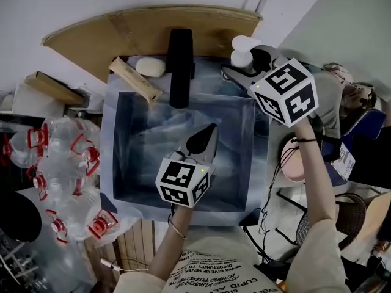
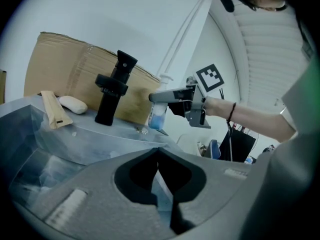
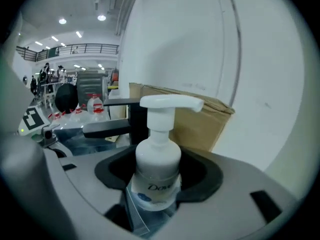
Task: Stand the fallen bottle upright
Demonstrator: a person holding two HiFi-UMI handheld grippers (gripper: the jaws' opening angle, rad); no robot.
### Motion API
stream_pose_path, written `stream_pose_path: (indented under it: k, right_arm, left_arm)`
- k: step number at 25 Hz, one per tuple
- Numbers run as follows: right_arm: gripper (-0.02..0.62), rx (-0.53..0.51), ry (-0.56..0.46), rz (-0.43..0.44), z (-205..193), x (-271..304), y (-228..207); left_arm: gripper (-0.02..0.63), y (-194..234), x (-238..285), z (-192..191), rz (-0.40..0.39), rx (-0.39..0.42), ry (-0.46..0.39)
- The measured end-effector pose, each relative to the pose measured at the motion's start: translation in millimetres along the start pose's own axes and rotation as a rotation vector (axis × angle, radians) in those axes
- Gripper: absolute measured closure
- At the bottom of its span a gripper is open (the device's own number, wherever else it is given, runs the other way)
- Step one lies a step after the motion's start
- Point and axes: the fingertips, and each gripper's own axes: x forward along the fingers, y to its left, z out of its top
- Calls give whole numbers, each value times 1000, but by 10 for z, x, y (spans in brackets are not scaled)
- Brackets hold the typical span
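My right gripper (image 1: 245, 66) is shut on a white pump bottle (image 1: 243, 49) at the back right corner of the sink. In the right gripper view the bottle (image 3: 158, 159) sits upright between the jaws, its pump head on top and its blue label facing me. The left gripper view shows this bottle (image 2: 158, 115) just above the sink's rim, held from the right. Over the middle of the basin my left gripper (image 1: 206, 137) hovers shut, with nothing between its pads (image 2: 150, 174).
The sink (image 1: 119, 163) is lined with clear plastic film. A black faucet (image 1: 180, 66), a bar of soap (image 1: 150, 66) and a wooden block (image 1: 134, 79) stand along its back rim, before a cardboard sheet (image 1: 153, 26). Several empty plastic bottles (image 1: 61, 170) lie at the left.
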Motion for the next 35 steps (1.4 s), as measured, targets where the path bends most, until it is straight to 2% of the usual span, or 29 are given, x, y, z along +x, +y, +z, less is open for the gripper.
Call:
stream_pose_path:
  k: [6, 10, 20, 35]
  right_arm:
    - [345, 204, -149, -86, 15, -143, -78]
    - [345, 275, -222, -159, -28, -198, -116]
    - [345, 305, -301, -290, -130, -248, -146]
    - [344, 273, -298, -392, -328, -217, -127]
  left_arm:
    - [583, 11, -41, 16, 11, 9, -7]
    - [583, 18, -55, 30, 14, 16, -12]
    - [583, 85, -102, -10, 25, 16, -6]
    - [583, 116, -128, -62, 23, 14, -3]
